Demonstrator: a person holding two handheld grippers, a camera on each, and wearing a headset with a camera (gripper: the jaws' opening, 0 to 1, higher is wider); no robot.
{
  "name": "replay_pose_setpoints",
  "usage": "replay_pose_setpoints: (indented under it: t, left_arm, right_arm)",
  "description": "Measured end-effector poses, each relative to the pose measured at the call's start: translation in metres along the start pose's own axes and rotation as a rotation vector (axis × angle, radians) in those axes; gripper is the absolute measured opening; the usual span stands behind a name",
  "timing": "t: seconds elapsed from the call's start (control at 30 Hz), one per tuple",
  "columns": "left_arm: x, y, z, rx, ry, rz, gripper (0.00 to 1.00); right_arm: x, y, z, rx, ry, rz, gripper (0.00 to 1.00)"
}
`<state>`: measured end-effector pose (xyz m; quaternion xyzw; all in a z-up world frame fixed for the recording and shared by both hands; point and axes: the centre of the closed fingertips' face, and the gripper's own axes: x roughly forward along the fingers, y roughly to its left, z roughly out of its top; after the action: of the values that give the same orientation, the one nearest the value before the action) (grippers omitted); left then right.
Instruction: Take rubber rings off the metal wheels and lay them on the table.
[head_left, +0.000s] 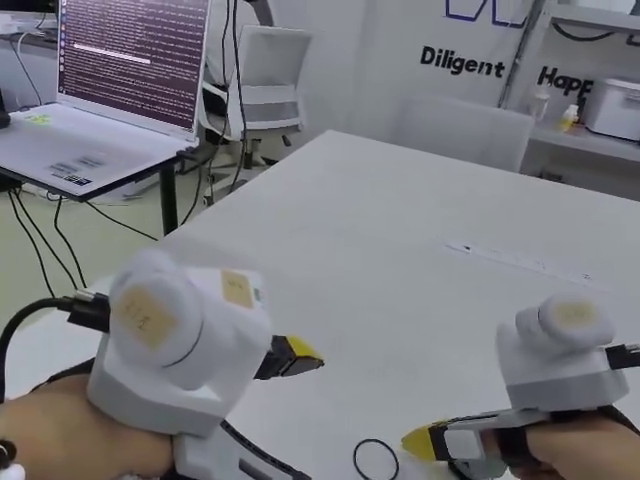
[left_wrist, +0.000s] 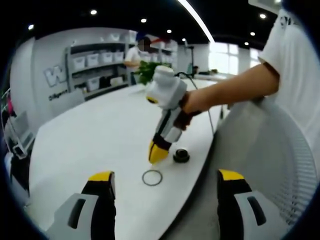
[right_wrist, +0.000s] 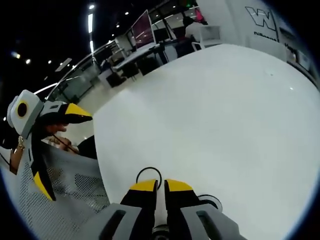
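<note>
A loose black rubber ring (head_left: 375, 460) lies flat on the white table (head_left: 400, 260) near its front edge. My right gripper (head_left: 420, 440) is shut, its yellow tips just right of the ring and a little above the table. In the right gripper view the ring (right_wrist: 148, 173) lies just past the closed right gripper (right_wrist: 160, 185), with a small wheel (right_wrist: 210, 202) beside the jaws. My left gripper (left_wrist: 165, 175) is wide open and holds nothing. It looks at the ring (left_wrist: 152, 177), the dark wheel (left_wrist: 181, 155) and the right gripper (left_wrist: 157, 152). In the head view the left gripper (head_left: 295, 357) hovers at lower left.
An open laptop (head_left: 110, 90) stands on a side desk at the far left, with a white chair (head_left: 265, 75) behind the table. A mesh chair (left_wrist: 280, 150) sits at the table's near edge. Shelves with bins (left_wrist: 97, 62) and a person (left_wrist: 137, 52) are far behind.
</note>
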<state>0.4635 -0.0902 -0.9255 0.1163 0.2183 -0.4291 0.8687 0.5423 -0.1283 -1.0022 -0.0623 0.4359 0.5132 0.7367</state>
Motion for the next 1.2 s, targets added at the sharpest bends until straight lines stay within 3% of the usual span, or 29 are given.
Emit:
replay_pose_setpoints:
  t: [0.4, 0.8, 1.2]
  left_arm:
    - [0.001, -0.005, 0.002, -0.006, -0.015, -0.032, 0.85]
    - [0.001, -0.008, 0.005, -0.01, -0.029, -0.047, 0.85]
    - [0.002, -0.012, 0.004, 0.009, -0.003, -0.071, 0.87]
  right_arm:
    - [-0.039, -0.007, 0.01, 0.008, -0.083, -0.04, 0.04]
    - [-0.081, -0.013, -0.003, 0.035, -0.146, -0.099, 0.06]
    - [-0.102, -0.018, -0.015, 0.066, -0.192, -0.12, 0.07]
